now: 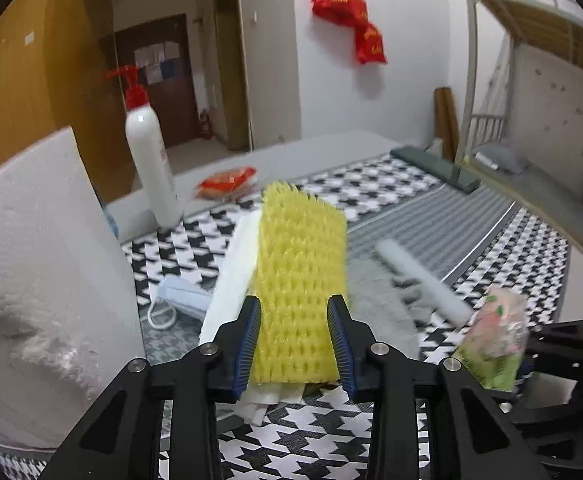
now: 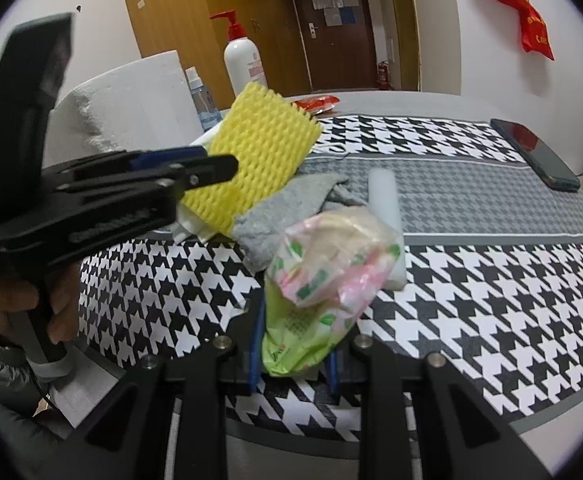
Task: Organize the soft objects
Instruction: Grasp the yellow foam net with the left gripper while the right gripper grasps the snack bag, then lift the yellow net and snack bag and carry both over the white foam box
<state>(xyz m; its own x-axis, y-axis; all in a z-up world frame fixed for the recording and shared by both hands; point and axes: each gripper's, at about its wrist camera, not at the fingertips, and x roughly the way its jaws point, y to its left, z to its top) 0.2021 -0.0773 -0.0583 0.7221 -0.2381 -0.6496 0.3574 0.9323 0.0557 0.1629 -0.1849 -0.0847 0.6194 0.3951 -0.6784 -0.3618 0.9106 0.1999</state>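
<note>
- The left gripper (image 1: pixel 294 344) holds the yellow foam net (image 1: pixel 301 280) between its blue-padded fingers (image 1: pixel 251 340), which press on the net's two long sides near its lower end
- From the right wrist view the yellow foam net (image 2: pixel 259 152) stands tilted up, clear of the bench (image 2: pixel 491 280) at its far end, above a white foam sheet (image 1: pixel 231 276) that lies under and just left of it
- The right gripper (image 2: pixel 294 356) grips a crumpled plastic packet (image 2: pixel 327 276), green and pink with white filling; the fingers (image 2: pixel 254 352) close on the packet's green lower end, and the packet bulges up and forward above them
- In the left wrist view the same plastic packet (image 1: pixel 495 340) shows at the right edge, blurred
- A grey fleece cloth (image 2: pixel 283 216) lies on the bench just beside the net's lower end and touches a white foam tube (image 2: pixel 385 216) that lies lengthways behind the packet
- A pale blue face mask (image 1: pixel 179 300) with white loops rests on the houndstooth cover, left of the white sheet
- A tall white pump bottle (image 2: pixel 245 64) with a red head stands at the far edge, near a large white foam block (image 2: pixel 131 108); a small clear bottle (image 2: pixel 201 98) stands between them
- A red snack bag (image 1: pixel 227 182) lies behind the net, and a dark phone (image 2: pixel 539 156) lies well apart at the far right
</note>
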